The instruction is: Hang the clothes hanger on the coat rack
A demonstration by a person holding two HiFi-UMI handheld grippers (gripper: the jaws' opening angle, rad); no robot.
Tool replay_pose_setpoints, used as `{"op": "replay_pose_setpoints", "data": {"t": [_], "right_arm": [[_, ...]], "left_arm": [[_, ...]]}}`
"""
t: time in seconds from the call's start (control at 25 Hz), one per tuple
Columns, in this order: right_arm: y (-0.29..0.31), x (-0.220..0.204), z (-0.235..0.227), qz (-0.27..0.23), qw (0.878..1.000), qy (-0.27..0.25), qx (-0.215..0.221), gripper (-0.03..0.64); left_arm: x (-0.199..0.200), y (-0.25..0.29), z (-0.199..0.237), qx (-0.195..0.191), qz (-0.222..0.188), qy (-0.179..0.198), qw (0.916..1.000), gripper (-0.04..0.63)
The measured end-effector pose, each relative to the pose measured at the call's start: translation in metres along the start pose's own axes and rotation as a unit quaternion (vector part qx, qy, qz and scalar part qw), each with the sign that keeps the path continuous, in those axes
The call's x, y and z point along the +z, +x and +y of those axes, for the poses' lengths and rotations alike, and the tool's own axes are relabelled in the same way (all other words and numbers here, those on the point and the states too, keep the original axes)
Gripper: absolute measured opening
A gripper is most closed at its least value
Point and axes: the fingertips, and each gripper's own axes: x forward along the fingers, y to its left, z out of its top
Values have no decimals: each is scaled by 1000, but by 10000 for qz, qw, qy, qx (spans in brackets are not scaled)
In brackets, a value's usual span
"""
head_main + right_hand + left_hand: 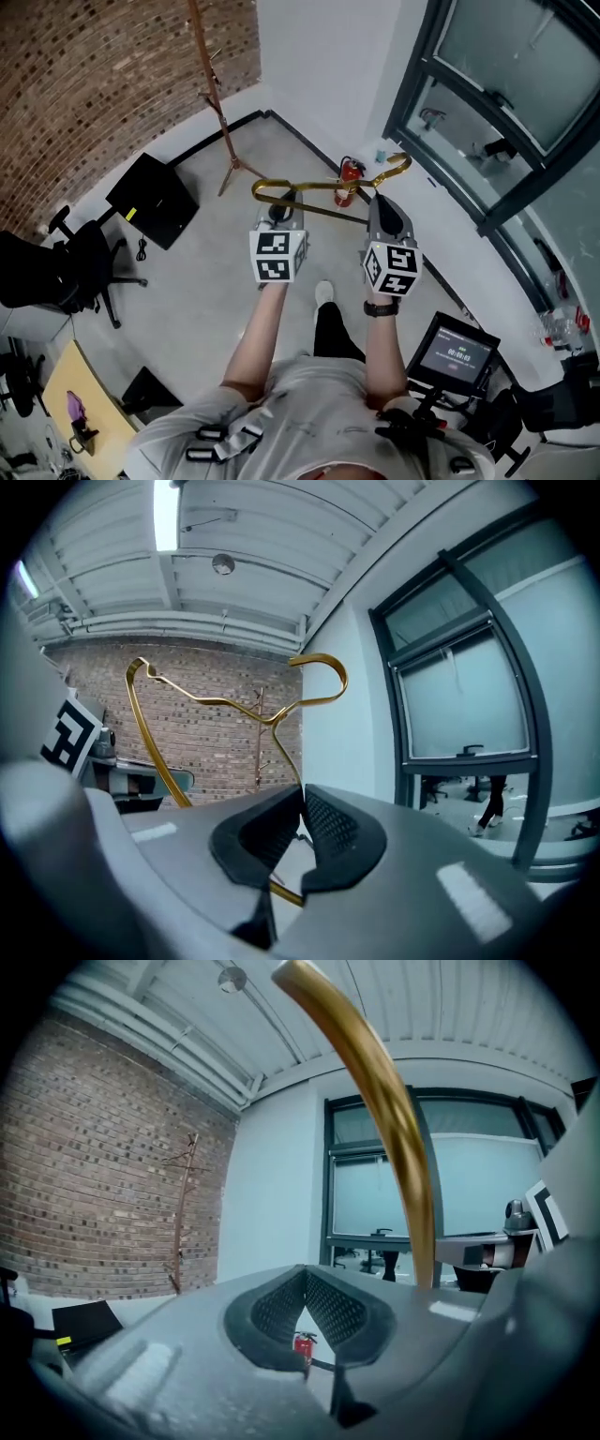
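Holding the gold clothes hanger mid-air, well apart from the coat rack. Right hand-held gripper is clamped on its wire. Left hand-held gripper is closed on nothing, with the bar just beside it. Likely light, stiff and slick, so pinch near the hook neck.

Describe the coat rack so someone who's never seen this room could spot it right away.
Follow the brick wall to the corner where it meets the white wall; the coat rack stands on the floor just before that corner. It is the only tall, thin brown pole with splayed legs, unlike the flat black panel and red fire extinguisher nearby.
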Motion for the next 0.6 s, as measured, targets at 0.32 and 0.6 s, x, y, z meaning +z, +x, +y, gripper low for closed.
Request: {"op": "replay_pose_setpoints", "data": {"t": [0.32, 0.6], "right_arm": [[195, 44, -9, -378, 9957, -41, 849, 14], [272, 68, -4, -443, 9881, 178, 1459, 12]], "left_arm": [[37, 124, 102, 888, -106, 39, 9960, 0], [48, 167, 144, 1307, -72, 40, 9914, 0]]}}
